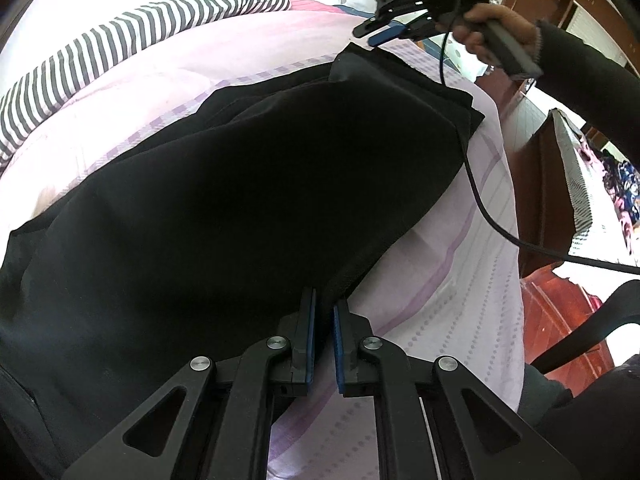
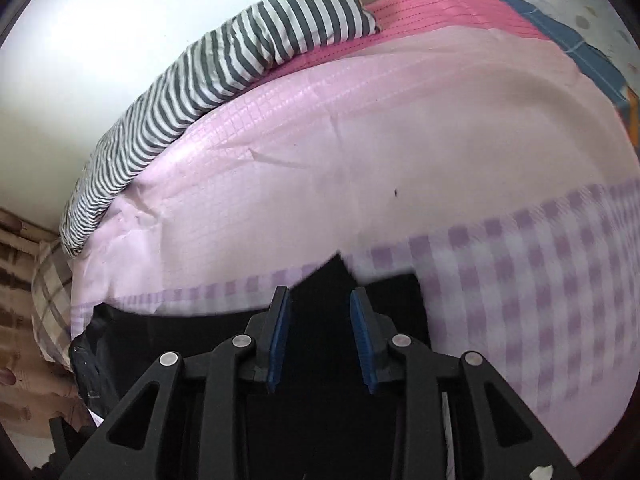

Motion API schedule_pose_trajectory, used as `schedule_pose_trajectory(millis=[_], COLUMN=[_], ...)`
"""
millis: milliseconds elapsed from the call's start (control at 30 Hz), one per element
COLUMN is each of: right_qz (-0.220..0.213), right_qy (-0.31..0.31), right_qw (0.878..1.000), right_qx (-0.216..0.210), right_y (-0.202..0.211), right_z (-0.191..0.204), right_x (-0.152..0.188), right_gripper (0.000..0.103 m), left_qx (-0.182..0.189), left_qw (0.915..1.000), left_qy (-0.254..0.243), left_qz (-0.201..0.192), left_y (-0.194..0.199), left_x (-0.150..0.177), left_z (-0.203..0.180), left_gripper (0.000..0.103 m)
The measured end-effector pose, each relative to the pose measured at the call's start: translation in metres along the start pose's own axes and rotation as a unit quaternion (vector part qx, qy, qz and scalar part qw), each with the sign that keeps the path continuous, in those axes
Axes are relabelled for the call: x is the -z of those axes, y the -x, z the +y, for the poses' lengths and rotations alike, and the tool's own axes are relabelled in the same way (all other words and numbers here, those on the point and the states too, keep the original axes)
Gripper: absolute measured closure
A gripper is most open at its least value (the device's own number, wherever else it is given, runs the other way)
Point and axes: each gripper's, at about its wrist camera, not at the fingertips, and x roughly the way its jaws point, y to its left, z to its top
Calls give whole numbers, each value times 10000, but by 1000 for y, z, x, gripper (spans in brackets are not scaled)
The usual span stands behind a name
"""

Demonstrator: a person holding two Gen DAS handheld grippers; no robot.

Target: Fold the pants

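- The black pants (image 1: 248, 184) lie in a folded, bunched heap on the bed (image 1: 452, 280), over its pink and lilac checked cover.
- The left tongs (image 1: 324, 300) sit at the near edge of the pants, their blue pads nearly pressed together on a narrow ridge of the black cloth's hem.
- The right tongs (image 2: 319, 300) stand spread apart with nothing between the pads; black cloth lies below them, and the picture is smeared there.
- In the left wrist view the right tongs hang above the far right corner of the pants, clear of the cloth, held by a hand (image 1: 492, 28) in a dark sleeve.
- A black cable (image 1: 480, 200) trails from that tool across the right side of the bed.
- A grey and white striped pillow (image 2: 224, 64) lies along the far left edge of the bed.
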Motion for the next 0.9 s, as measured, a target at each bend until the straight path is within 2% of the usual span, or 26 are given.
schedule_pose_trajectory(millis=[167, 300, 400, 500, 600, 667, 800, 900], right_qz=[212, 185, 256, -112, -717, -967, -1231, -1190], right_qy=[232, 372, 555, 677, 681, 636, 251, -125], right_qw=[9995, 9991, 9981, 9976, 9941, 9913, 9884, 9885], right_qx=[85, 19, 7, 24, 453, 633, 855, 926], right_y=[-22, -27, -27, -9, 15, 27, 36, 27], right_z=[-1, 1, 5, 11, 17, 16, 1, -16], right_x=[-11, -15, -10, -3, 2, 3, 2, 4], right_gripper=[73, 74, 95, 99, 100, 100, 101, 101], left_qx=[94, 113, 103, 77, 22, -42, -148, -175], left_qw=[9999, 9998, 9998, 9999, 9999, 10000, 9999, 9998], left_qy=[91, 133, 143, 127, 93, 35, -15, 18], left_qz=[20, 19, 30, 35, 38, 32, -46, -85], left_y=[1, 2, 2, 1, 2, 2, 3, 4], left_x=[0, 1, 1, 0, -1, -1, -3, -5], left_z=[5, 6, 6, 6, 4, 0, -4, -3], left_gripper=[93, 93, 92, 92, 92, 92, 92, 92])
